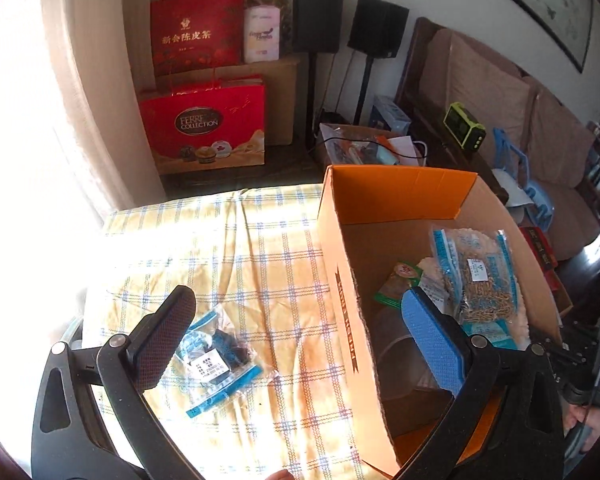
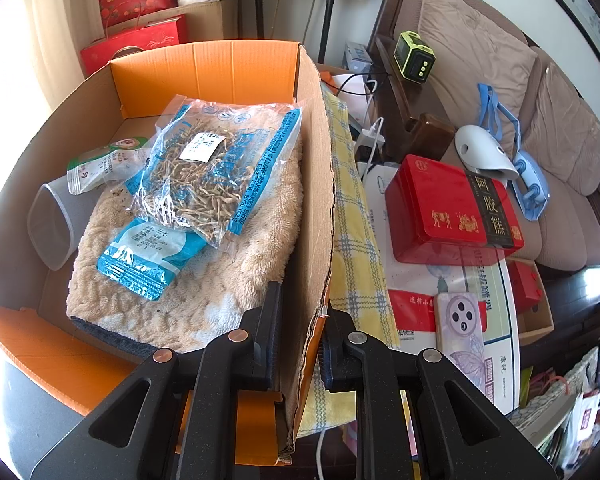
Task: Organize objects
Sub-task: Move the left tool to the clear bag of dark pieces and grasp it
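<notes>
Reaching wide-open for the dark herb packet (image 1: pixel 216 364) at seven o'clock of the box (image 1: pixel 352 320), the left gripper (image 1: pixel 296 340) must straddle it while the right gripper (image 2: pixel 300 340) pinches the box wall

Left gripper (image 1: pixel 296 336): matte black linkage arms with round silver pivot pins, one dark textured pad, one blue ribbed pad. Right gripper (image 2: pixel 298 334): the same black arms, copper and silver pins

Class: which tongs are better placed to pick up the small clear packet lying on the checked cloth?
Left tongs: open, just above the small clear packet. Right tongs are clamped on the orange cardboard box's wall.
</notes>
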A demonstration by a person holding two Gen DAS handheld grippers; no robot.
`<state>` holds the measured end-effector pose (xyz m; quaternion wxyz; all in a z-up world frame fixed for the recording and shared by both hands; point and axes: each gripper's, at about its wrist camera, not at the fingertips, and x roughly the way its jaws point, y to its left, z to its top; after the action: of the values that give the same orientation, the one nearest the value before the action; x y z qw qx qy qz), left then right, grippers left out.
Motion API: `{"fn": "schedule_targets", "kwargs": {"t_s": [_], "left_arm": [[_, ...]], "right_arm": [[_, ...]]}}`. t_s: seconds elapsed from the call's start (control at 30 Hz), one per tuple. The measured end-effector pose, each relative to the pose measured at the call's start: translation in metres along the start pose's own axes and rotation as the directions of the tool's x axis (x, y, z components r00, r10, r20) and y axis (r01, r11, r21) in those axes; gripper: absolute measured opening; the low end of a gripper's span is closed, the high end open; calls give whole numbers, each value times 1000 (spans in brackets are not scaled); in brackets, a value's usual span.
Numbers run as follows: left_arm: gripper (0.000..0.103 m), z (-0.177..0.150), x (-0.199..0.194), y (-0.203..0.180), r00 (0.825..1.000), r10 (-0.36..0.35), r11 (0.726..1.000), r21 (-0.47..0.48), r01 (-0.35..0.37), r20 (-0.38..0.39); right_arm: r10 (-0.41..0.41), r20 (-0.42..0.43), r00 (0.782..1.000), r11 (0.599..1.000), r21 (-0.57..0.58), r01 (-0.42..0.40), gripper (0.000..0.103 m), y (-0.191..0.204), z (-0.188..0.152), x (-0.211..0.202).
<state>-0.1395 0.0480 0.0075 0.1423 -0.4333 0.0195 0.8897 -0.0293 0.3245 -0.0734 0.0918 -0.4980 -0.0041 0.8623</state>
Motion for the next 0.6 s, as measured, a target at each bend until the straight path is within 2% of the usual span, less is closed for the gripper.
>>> {"fn": "schedule_targets", "kwargs": {"t_s": [0.37,0.6], "left_arm": [[103,-21,15,59,996,73,994,-77,-77,-59],[103,-41,47,90,985,92,981,-154,-114,-147]], "right_arm": [[1,0,1000,1000,1,-1,17,0,0,0],[0,0,1000,1000,1,0,17,0,0,0]]}}
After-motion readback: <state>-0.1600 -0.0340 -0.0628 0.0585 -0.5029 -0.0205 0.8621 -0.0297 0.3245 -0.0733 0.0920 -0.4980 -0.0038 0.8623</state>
